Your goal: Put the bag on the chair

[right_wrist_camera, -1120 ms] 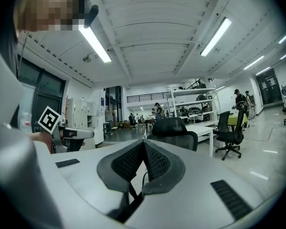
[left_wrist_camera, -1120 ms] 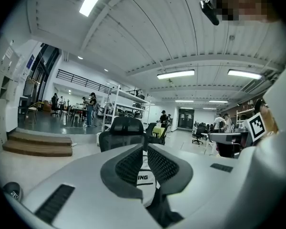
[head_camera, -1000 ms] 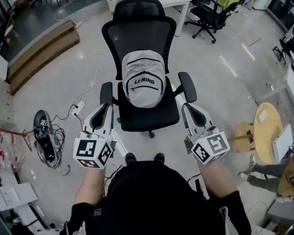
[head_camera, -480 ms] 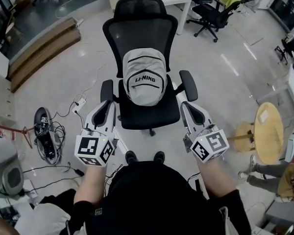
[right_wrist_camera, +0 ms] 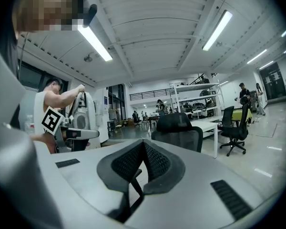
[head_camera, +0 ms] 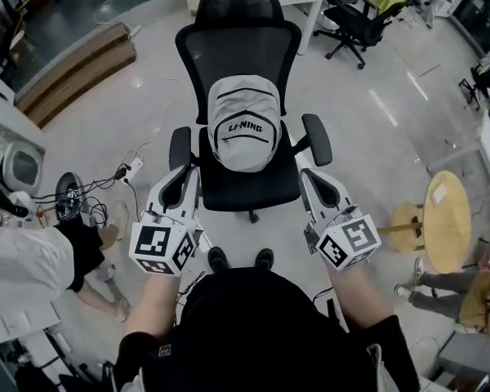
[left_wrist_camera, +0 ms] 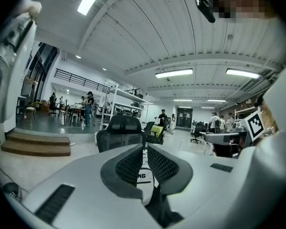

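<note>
While bag point(head_camera: 243, 125) sits on chair point(head_camera: 249, 193), left claw point(head_camera: 185, 175) and right claw point(head_camera: 305, 177) closed, empty, person point(head_camera: 33, 260) standing nearby left.

Approach to the chair point(head_camera: 249, 193) from the front is open: bare seat shows below the bag point(head_camera: 242, 125). Armrests point(head_camera: 180, 147) flank that gap, just ahead of the left gripper point(head_camera: 183, 178) and right gripper point(head_camera: 312, 180). Backrest point(head_camera: 241, 51) closes the rear. A person point(head_camera: 33, 256) and cables point(head_camera: 106, 188) occupy the floor point(head_camera: 147, 96) at left; a round table point(head_camera: 447, 219) stands well right.

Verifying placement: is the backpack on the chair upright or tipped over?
Upright: the grey backpack stands on the office chair, on its seat, leaning against the mesh backrest, logo facing forward.
</note>
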Motion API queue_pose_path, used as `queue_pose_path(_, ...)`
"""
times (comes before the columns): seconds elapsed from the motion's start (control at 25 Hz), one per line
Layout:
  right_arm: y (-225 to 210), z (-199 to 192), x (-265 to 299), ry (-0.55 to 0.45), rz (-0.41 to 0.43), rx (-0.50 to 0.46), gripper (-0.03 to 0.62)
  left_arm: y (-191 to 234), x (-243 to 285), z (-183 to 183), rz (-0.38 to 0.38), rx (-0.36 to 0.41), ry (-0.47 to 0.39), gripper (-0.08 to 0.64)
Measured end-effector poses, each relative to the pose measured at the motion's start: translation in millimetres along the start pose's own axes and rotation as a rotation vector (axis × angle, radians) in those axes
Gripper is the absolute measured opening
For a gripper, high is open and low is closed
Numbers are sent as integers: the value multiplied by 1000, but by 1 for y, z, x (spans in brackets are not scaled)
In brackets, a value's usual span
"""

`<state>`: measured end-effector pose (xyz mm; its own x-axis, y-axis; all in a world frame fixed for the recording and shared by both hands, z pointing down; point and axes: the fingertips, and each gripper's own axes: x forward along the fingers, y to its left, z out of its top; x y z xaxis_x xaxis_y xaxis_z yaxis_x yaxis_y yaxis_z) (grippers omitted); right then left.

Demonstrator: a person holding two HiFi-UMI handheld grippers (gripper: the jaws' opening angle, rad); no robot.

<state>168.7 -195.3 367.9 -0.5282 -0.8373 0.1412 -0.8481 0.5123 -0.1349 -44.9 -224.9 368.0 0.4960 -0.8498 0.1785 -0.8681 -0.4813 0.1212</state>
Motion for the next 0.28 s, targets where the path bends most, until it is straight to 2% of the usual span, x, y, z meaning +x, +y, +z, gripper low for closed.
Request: queue_pose_path(0.28, 6, -2, 7, 23, -4, 11, 28, 7, -1, -2, 2, -6, 4, 41)
